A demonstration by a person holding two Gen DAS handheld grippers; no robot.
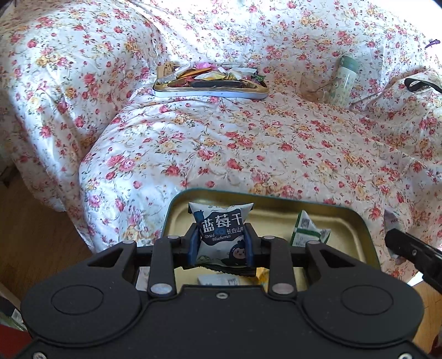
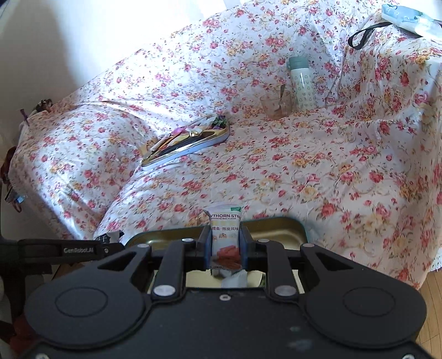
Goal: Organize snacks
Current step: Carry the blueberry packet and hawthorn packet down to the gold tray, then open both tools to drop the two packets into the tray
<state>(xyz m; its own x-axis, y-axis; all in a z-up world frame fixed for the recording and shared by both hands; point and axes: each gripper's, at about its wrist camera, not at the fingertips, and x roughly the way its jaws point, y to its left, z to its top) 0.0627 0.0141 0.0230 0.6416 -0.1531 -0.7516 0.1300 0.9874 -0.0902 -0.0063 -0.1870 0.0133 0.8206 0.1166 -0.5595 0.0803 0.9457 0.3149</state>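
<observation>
My left gripper (image 1: pixel 221 243) is shut on a blue-and-white dried blueberry packet (image 1: pixel 221 234), held upright over a gold-lined green tin tray (image 1: pixel 350 221). A green-and-white packet (image 1: pixel 306 232) leans inside that tray. My right gripper (image 2: pixel 225 248) is shut on a white hawthorn strip packet (image 2: pixel 225 237), above the same tray (image 2: pixel 279 227). Farther back on the floral cloth lies a second tin (image 1: pixel 210 92) (image 2: pixel 187 147) heaped with mixed wrapped snacks. The right gripper's arm (image 1: pixel 414 254) shows at the left wrist view's right edge; the left gripper's arm (image 2: pixel 69 250) shows at the right wrist view's left.
A pale green patterned bottle (image 1: pixel 344 80) (image 2: pixel 302 85) and a glass cup with a spoon (image 1: pixel 315 88) (image 2: pixel 276 105) stand at the back right. A black strap (image 2: pixel 364 36) and a blue pouch (image 2: pixel 408 16) lie on the raised cloth. Wooden floor (image 1: pixel 36 234) lies left.
</observation>
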